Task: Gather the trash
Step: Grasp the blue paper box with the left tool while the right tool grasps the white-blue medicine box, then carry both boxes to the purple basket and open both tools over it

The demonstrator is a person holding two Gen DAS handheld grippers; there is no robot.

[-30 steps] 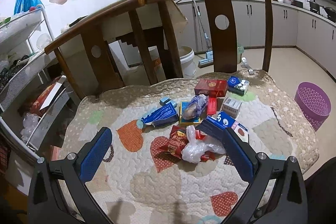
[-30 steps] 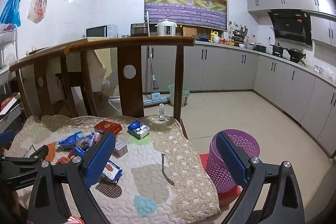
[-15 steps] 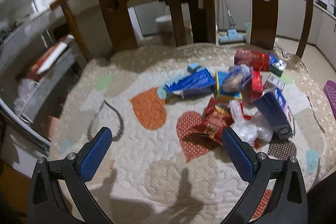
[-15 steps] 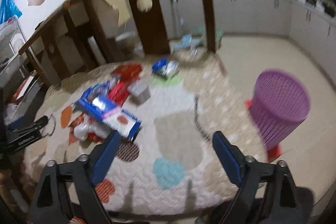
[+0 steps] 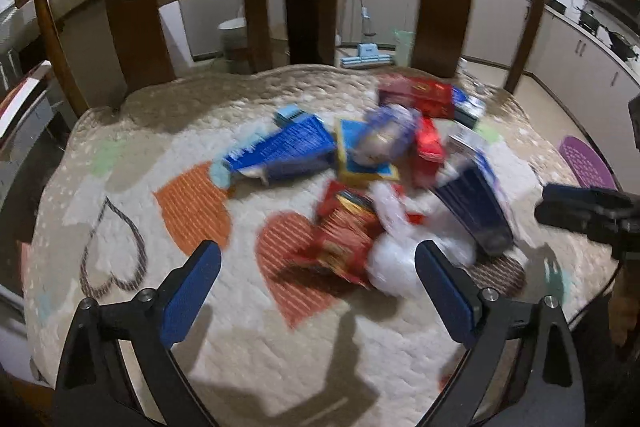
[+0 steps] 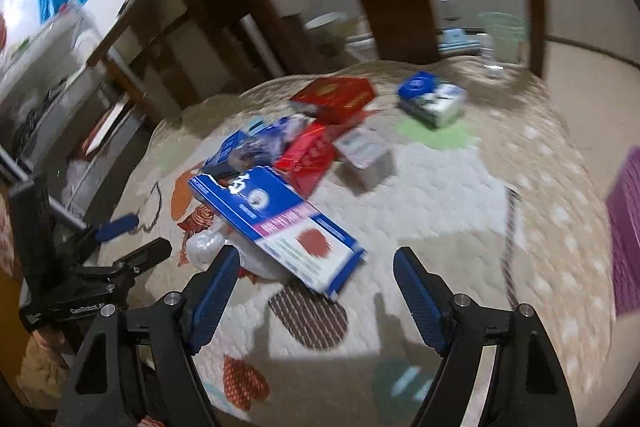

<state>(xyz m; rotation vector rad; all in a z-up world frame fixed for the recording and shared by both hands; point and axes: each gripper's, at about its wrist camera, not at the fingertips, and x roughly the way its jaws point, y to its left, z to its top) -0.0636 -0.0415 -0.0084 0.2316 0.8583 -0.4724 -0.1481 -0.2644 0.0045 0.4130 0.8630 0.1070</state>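
Quilted cushion (image 5: 248,347) carried the trash pile (image 5: 360,187) mid-seat, while my left claw (image 5: 318,275) and right claw (image 6: 316,279), both narrowing yet gripping nothing, hung near it, purple basket (image 6: 626,227) far right.

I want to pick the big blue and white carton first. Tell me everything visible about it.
The blue and white carton is a long flat cardboard box, blue at the far end, white with a pink band and red blot nearer. It lies tilted, propped on a white plastic bag, its near corner between the open right gripper's fingers, untouched.
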